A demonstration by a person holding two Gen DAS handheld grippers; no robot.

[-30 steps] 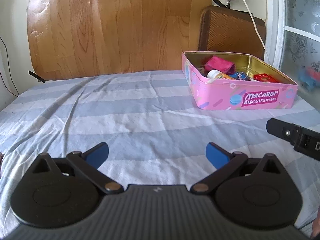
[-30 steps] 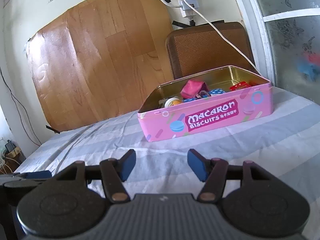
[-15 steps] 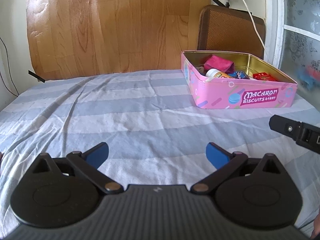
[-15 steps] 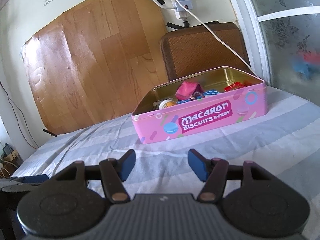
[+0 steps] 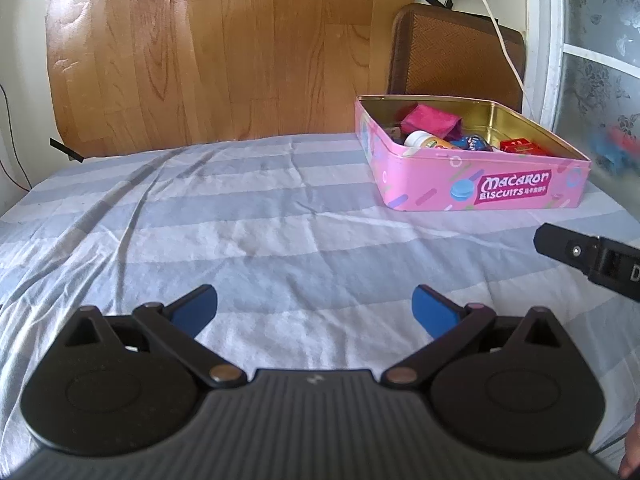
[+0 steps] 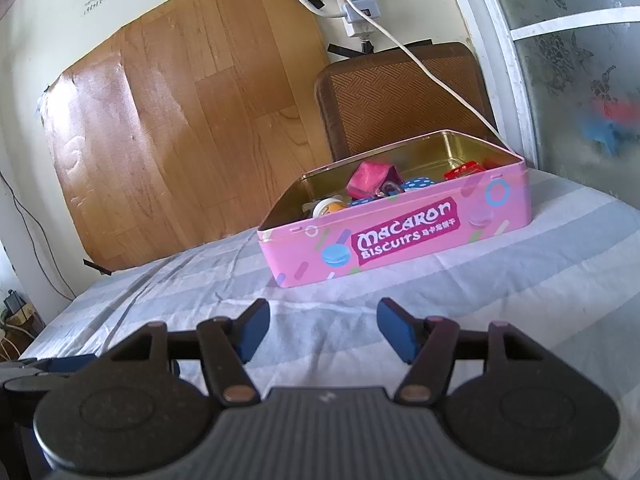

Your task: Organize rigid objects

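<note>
Ahead of both grippers, on the striped sheet, sits the pink tin, lid off, w/ small items inside. Tin is well apart from the left gripper, off to its right; nearer the right gripper, just beyond its tips. Long side w/ the label faces the grippers, long axis running left-right. Left jaws wide, nothing between. Right jaws wide and opening, nothing between.

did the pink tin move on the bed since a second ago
No. In the left wrist view the tin sits on the same stripes of the sheet, below the brown chair back, as before.
</note>
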